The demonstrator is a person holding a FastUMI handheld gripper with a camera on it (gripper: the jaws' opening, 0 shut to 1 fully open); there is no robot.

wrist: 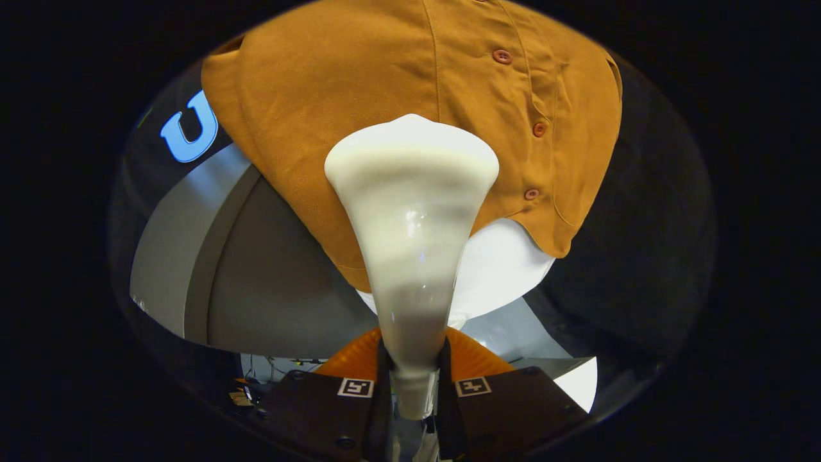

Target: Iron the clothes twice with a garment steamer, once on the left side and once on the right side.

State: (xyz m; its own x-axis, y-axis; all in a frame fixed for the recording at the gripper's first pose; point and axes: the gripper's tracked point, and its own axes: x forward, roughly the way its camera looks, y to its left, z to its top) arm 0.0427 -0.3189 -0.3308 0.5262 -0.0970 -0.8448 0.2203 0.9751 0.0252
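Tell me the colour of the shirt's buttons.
Reddish-brown, on the mustard-brown shirt; buttons show in the gripper view, beyond the steamer.

The gripper [414,378] was clamped on the narrow neck of the cream garment steamer [410,224], one finger pressing each side. The steamer widened ahead of the fingers to a broad head lying against the mustard shirt [359,83]. The shirt's button row [539,129] ran just beside the head. A white rounded form [500,269] showed below the shirt's hem.
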